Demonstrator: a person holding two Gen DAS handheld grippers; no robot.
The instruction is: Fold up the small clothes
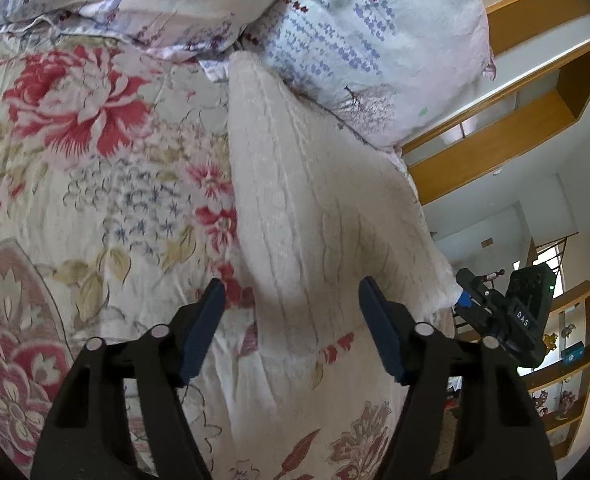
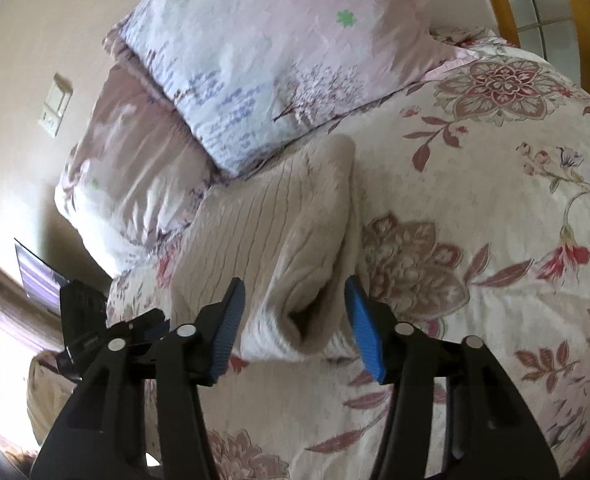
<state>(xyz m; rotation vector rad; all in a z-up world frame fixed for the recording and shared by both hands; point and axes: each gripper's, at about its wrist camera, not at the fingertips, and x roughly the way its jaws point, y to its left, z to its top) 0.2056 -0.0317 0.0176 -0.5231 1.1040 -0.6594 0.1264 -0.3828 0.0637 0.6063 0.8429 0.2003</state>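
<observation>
Left gripper point(image 1: 291, 312) — jaws standing wide apart, holding nothing; the near end of the knitted garment is lying just ahead of them, between the two dark pads.

Right gripper point(image 2: 295, 312) — jaws likewise spread, empty; the blue pads are flanking the garment's near folded edge, where a rolled opening is showing, without closing on it.

Garment point(image 1: 315, 200) — cream, rib-knit, already doubled over in part, resting on the bedspread. Its long axis is running straight away from both sets of jaws toward the pillows, the far end touching or just short of the nearest pillow. In the left view the garment's right corner is reaching toward the other gripper, seen at the frame's right edge. Both grippers are sitting at the near end, the right one seemingly closer to the folded edge, so the coming pinch is probably falling there.

Bedspread point(image 1: 95, 200) — floral, red and mauve blooms on pale ground.

Pillows point(image 1: 375, 40) — pale cases printed with lilac marks resembling lines of script; unreadable.

Writing — "DAS" is showing in white on the right gripper's body, in the left view; no other legible label.
</observation>
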